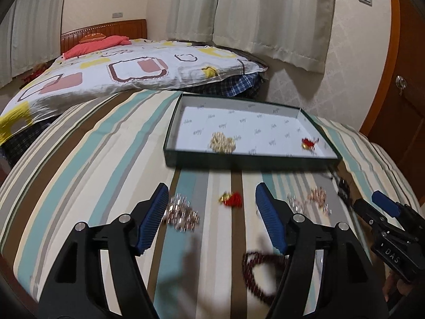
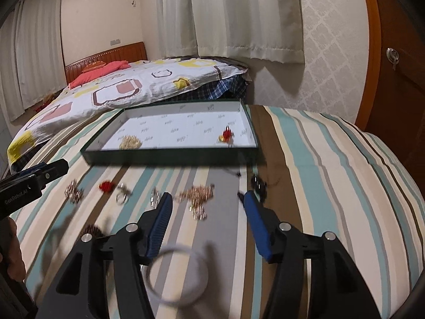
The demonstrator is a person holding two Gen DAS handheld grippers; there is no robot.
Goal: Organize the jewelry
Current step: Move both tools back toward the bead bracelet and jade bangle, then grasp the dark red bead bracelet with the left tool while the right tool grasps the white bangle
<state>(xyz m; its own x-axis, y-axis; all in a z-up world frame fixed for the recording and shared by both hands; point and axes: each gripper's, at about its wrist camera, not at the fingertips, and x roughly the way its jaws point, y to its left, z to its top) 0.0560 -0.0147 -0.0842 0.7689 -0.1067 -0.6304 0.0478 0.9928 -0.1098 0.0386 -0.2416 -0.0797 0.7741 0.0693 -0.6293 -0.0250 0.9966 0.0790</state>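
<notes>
Striped bedspread (image 2: 318, 159) under me carries most of the work: my left gripper (image 1: 212, 199) and right gripper (image 2: 207, 202) both hang wide and empty over loose pieces, a white bangle (image 2: 178, 276), dark bead bracelet (image 1: 257, 279), red charm (image 1: 231, 199), rose-gold chain (image 2: 196, 195). Beyond, the green tray (image 1: 239, 159) holds only a gold chain (image 1: 223, 143) and a second red charm (image 1: 309, 143), so I judge it early. Curtains (image 2: 239, 13) hang behind.

Black-armed left claw (image 1: 212, 199) and right claw (image 2: 208, 202), ribbed blue pads, silver screws.

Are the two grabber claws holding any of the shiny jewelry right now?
No. The left gripper and the right gripper are both open and hold nothing.
</notes>
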